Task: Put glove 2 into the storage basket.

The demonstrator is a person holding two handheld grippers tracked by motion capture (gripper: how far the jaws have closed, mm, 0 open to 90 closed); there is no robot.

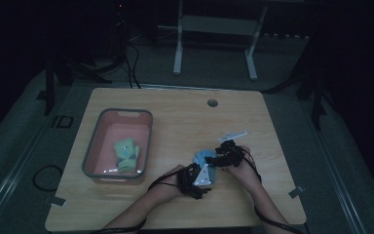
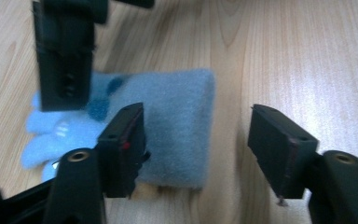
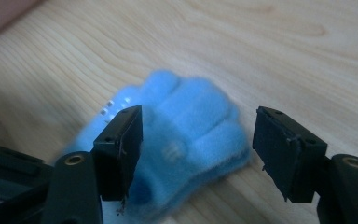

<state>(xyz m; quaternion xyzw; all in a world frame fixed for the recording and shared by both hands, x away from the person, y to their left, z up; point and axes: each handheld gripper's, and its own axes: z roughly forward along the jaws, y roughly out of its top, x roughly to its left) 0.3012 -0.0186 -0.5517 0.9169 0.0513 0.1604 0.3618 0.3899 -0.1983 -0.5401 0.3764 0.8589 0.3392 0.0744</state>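
A light blue fleece glove (image 1: 203,157) lies flat on the wooden table (image 1: 175,117), between my two grippers. My left gripper (image 2: 200,140) stands open at the glove's cuff (image 2: 182,121), one jaw resting over the cloth and the other over bare wood. My right gripper (image 3: 198,144) is open too, its jaws hovering on either side of the glove's fingers (image 3: 186,116). In the high view my left gripper (image 1: 200,181) is on the near side of the glove and my right gripper (image 1: 220,157) on its right side. A second, green glove (image 1: 126,153) lies in the pink bin (image 1: 93,146).
The grey-rimmed pink bin sits at the table's left. A small flat white strip (image 1: 234,134) lies just beyond my right gripper. A round cable hole (image 1: 213,103) is near the far edge. Tape marks (image 1: 296,191) sit at the near corners.
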